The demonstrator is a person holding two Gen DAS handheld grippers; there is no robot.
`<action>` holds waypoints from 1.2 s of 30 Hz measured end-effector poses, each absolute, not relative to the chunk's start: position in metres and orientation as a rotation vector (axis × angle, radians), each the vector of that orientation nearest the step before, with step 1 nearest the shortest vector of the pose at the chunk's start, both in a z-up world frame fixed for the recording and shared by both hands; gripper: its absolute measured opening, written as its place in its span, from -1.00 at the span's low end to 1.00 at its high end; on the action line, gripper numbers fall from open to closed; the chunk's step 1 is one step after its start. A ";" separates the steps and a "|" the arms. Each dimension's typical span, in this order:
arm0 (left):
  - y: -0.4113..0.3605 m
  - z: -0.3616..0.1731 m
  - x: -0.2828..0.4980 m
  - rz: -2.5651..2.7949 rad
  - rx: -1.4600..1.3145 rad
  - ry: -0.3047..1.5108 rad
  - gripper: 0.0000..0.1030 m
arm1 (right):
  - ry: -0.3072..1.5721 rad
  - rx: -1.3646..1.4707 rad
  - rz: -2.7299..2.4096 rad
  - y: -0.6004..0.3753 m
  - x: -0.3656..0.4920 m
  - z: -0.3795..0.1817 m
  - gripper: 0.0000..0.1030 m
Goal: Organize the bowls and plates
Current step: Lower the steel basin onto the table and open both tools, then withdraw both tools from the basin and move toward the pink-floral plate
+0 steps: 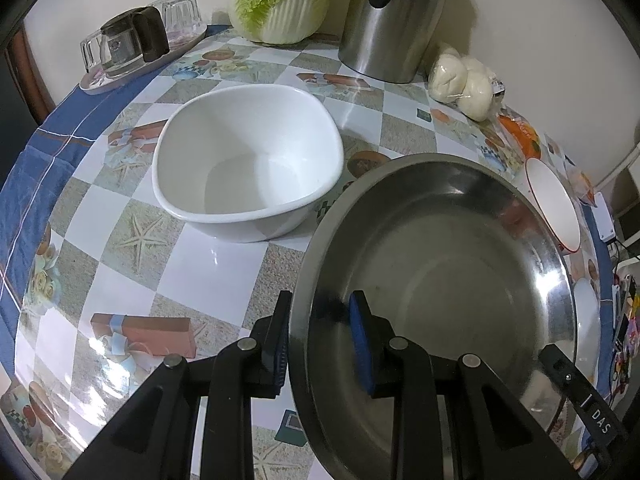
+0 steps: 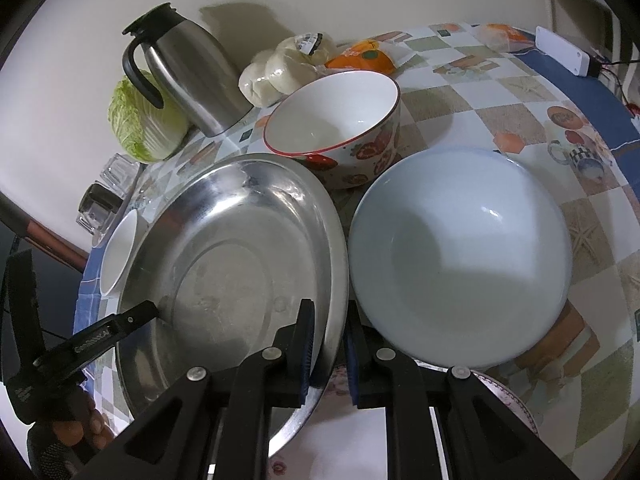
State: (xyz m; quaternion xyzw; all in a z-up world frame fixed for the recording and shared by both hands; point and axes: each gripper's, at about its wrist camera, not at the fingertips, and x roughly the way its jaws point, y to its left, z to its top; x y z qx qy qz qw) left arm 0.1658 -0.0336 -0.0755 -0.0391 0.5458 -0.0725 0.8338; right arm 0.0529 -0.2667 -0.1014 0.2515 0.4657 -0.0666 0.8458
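Together, the left gripper (image 1: 320, 344) and right gripper (image 2: 330, 354) clamp opposite rims of a shiny round steel pan (image 2: 240, 256), tilted over the glossy checked tablecloth (image 1: 120, 220) between a squarish white bowl (image 1: 248, 164) and a pale blue bowl (image 2: 460, 256). "DAS" marks one gripper.

Even indoor light from above, sharp in the middle, bent hard at the rims.
Glare streaking the steel plate (image 2: 240, 240) and the glossy tablecloth (image 1: 224, 256); small bright specks on the pale blue bowl (image 2: 460, 256), half of its inside under soft grey shade. Soft shadow of the steel jug (image 2: 188, 76) thrown on the wall behind. Black vignette in every corner, straight edges curved by the fisheye, slight smear on close fingers (image 1: 362, 340).
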 end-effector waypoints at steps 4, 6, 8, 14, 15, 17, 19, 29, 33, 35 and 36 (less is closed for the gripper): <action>-0.034 -0.071 0.164 -0.156 -0.073 1.146 -0.43 | 0.987 0.524 -0.142 -0.266 0.053 -0.100 -0.66; -0.034 -0.069 0.163 -0.155 -0.067 1.143 -0.42 | 0.991 0.509 -0.146 -0.265 0.053 -0.099 -0.67; -0.034 -0.067 0.162 -0.152 -0.061 1.140 -0.39 | 0.993 0.506 -0.147 -0.265 0.053 -0.098 -0.67; -0.032 -0.060 0.159 -0.136 -0.054 1.135 -0.27 | 1.001 0.491 -0.151 -0.264 0.051 -0.094 -0.67; -0.031 -0.058 0.158 -0.135 -0.053 1.132 -0.24 | 1.002 0.487 -0.152 -0.264 0.051 -0.094 -0.66; -0.030 -0.055 0.157 -0.135 -0.052 1.129 -0.19 | 1.003 0.483 -0.156 -0.264 0.050 -0.093 -0.63; -0.029 -0.052 0.156 -0.133 -0.053 1.124 -0.12 | 1.002 0.484 -0.157 -0.264 0.048 -0.091 -0.62; -0.029 -0.037 0.146 -0.150 -0.049 1.097 0.21 | 0.984 0.476 -0.170 -0.267 0.036 -0.075 -0.59; -0.031 -0.035 0.143 -0.155 -0.039 1.101 0.22 | 0.968 0.458 -0.207 -0.272 0.027 -0.066 -0.45; -0.033 -0.034 0.141 -0.155 -0.028 1.100 0.23 | 0.958 0.455 -0.217 -0.274 0.023 -0.061 -0.45; -0.035 -0.034 0.139 -0.157 -0.021 1.099 0.23 | 0.946 0.458 -0.223 -0.276 0.020 -0.057 -0.45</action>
